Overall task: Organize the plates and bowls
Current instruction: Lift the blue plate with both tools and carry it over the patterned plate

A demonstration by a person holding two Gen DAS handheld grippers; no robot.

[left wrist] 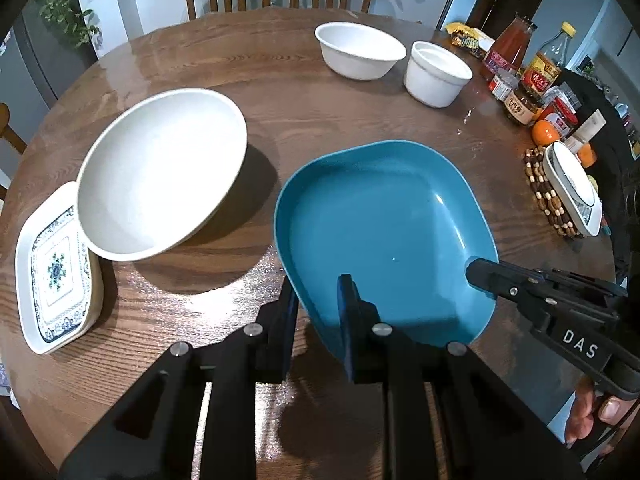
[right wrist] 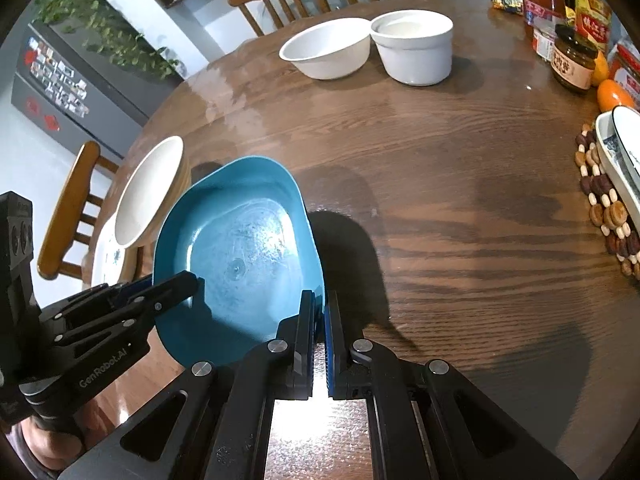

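Nearest the lens, the left gripper [left wrist: 318, 312] had its two fingers clamped on the near rim of a blue plate [left wrist: 384, 236], one finger under the rim and one inside. The right gripper [right wrist: 319, 312] pinched the same plate's opposite rim between nearly closed fingers. The plate hung tilted above the wooden table [left wrist: 280, 92]. To its left, a large white bowl [left wrist: 160, 172] leaned on a patterned rectangular plate [left wrist: 56, 272]. Two white bowls [left wrist: 360, 50] stood well apart at the far edge.
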